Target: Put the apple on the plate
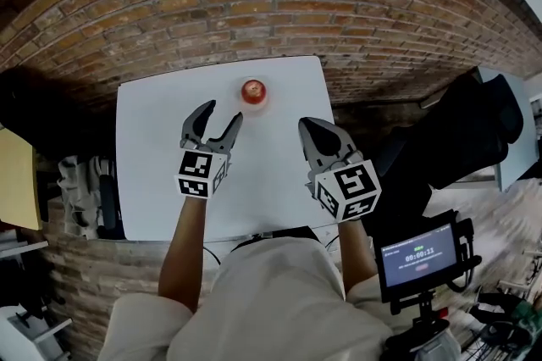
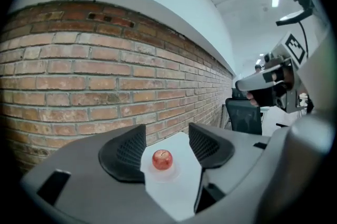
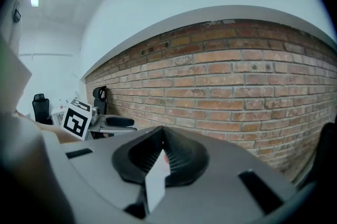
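Where the person's pale shirt [image 1: 262, 300] fills the near edge of the head view, two bare forearms reach forward over a white table [image 1: 161, 156], each hand carrying a gripper with a marker cube. To the right of the person, off the table, a small lit screen [image 1: 419, 256] sits on a stand. The left gripper [image 1: 223, 113] hangs above the table with its jaws spread apart and nothing between the pads; its own view looks through the gap to the tabletop beyond. The right gripper [image 1: 306, 127] is held beside it, well apart from it, with its jaws pressed together at the tips and pinching nothing. Farther out, near the table's far edge and ahead of the left gripper, the red apple [image 1: 253, 91] sits upright on a small pale plate [image 2: 174, 171], clear of both grippers. Beyond the table rises a brick wall [image 1: 254, 3].
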`<state>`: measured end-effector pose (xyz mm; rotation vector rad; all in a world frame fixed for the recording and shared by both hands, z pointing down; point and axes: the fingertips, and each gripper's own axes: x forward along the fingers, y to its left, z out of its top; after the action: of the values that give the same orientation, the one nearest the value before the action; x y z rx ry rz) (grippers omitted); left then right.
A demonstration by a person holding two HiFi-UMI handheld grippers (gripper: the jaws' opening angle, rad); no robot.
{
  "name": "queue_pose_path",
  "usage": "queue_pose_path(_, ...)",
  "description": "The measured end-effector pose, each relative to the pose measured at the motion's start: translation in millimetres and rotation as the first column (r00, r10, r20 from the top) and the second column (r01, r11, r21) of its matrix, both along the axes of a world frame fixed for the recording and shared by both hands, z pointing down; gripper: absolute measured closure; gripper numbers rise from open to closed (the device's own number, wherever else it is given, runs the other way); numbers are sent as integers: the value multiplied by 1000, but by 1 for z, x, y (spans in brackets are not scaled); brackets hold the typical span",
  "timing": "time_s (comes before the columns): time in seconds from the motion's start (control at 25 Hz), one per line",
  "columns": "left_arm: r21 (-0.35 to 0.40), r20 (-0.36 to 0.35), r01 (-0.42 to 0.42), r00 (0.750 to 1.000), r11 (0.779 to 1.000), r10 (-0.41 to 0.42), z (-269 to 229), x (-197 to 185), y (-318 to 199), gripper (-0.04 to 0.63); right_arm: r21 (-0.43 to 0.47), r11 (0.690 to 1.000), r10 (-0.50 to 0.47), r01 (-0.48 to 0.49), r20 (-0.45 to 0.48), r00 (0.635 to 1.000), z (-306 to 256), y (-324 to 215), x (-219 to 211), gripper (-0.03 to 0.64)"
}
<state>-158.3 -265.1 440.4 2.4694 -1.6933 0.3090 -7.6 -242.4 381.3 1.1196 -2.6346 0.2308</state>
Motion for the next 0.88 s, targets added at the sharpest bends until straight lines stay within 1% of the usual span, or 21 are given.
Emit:
queue_pose_path(0.24,78,-6,-37,999,996,38,-42,6,31,364,70,997,-26,26,9,1000,-28,19,-8,614)
queue_pose_path(0.32,112,-5,-44,999,993,45,-58,6,44,390,92,995,-39,37,11,999,-37,27,-11,614)
queue_pose_path(0.44,167,-3,-51,999,985,52,-81,6,60,402,117,992,-49,47,17,999,-48,36,-14,614)
queue_pose_path(0.6,221,-2,-32,999,975,34,-105,5,75,447,142,988,-59,54,31,998,-61,42,-15,614)
queue_pose_path(0.8,249,16,-8,1000,969,4,-124,2,90,470,177,982,-76,67,46,996,-81,51,-19,614)
queue_pose_path(0.88,258,11,5,1000,966,-9,-131,1,94,494,191,979,-80,69,51,995,-88,53,-20,614)
